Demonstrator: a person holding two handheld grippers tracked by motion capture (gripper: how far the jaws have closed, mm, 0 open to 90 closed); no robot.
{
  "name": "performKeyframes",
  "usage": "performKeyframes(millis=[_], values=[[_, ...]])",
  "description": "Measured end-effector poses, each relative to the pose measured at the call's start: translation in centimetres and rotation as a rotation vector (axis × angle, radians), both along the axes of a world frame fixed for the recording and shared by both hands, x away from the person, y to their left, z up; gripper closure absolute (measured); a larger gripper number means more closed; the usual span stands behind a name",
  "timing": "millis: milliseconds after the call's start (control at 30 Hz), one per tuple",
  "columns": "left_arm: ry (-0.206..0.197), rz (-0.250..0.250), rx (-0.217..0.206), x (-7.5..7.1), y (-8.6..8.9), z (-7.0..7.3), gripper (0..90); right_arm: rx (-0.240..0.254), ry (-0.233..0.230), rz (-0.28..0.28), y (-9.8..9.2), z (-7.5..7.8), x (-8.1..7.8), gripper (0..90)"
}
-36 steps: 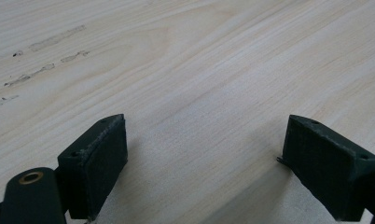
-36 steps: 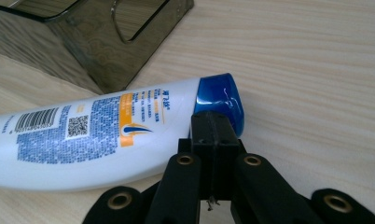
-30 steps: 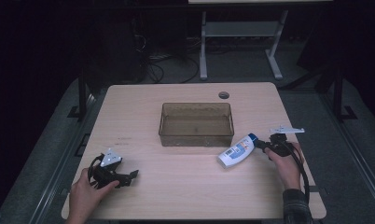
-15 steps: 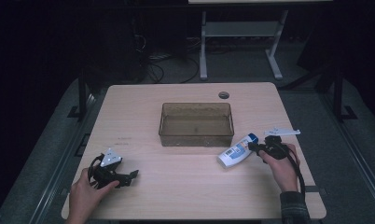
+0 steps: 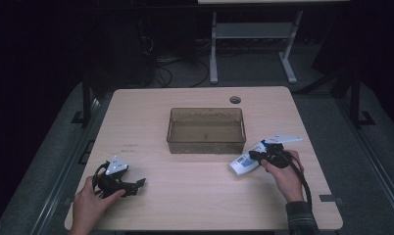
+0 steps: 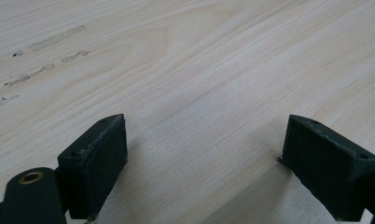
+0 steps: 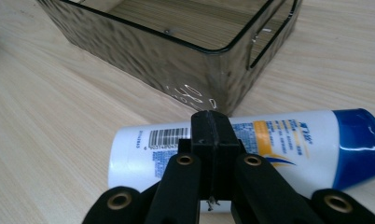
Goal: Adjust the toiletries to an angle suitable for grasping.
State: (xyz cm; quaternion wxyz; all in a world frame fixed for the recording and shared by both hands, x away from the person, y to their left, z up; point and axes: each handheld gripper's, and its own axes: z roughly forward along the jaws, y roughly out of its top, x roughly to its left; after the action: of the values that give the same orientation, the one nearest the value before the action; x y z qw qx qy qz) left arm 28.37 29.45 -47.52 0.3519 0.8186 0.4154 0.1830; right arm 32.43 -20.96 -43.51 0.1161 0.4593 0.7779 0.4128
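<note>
A white tube [image 5: 240,165] with a blue cap lies on the wooden table [image 5: 185,196], just off the right front corner of a clear brown bin [image 5: 205,146]. My right gripper [image 5: 253,155] is over the tube's middle. In the right gripper view its jaws [image 7: 212,128] are pressed flat together with nothing between them, and the tube [image 7: 143,148] lies crosswise beneath them, barcode up. The bin [image 7: 176,60] stands empty behind it. My left gripper [image 5: 138,185] rests near the table's front left, open wide [image 6: 204,163] over bare wood.
A round cable hole [image 5: 235,100] sits near the table's far edge. Beyond the table stand a white desk frame [image 5: 213,49] and loose cables on the dark floor. A cable [image 5: 305,183] trails back from my right gripper along the forearm.
My right gripper has moved left from beside the tube's cap to over the tube's middle. The tube, the bin and my left gripper have stayed put.
</note>
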Motion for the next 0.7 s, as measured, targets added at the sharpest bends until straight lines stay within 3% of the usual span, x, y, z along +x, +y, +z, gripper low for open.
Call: performKeyframes(millis=[233,700], values=[[0.0,0.0,0.001,0.0,0.0,0.0,12.8,0.016,-0.006,0.022,1.1,0.2,0.0,90.0],[0.0,0.0,0.001,0.0,0.0,0.0,12.8,-0.003,-0.004,0.073,4.0,-0.2,0.3,90.0]])
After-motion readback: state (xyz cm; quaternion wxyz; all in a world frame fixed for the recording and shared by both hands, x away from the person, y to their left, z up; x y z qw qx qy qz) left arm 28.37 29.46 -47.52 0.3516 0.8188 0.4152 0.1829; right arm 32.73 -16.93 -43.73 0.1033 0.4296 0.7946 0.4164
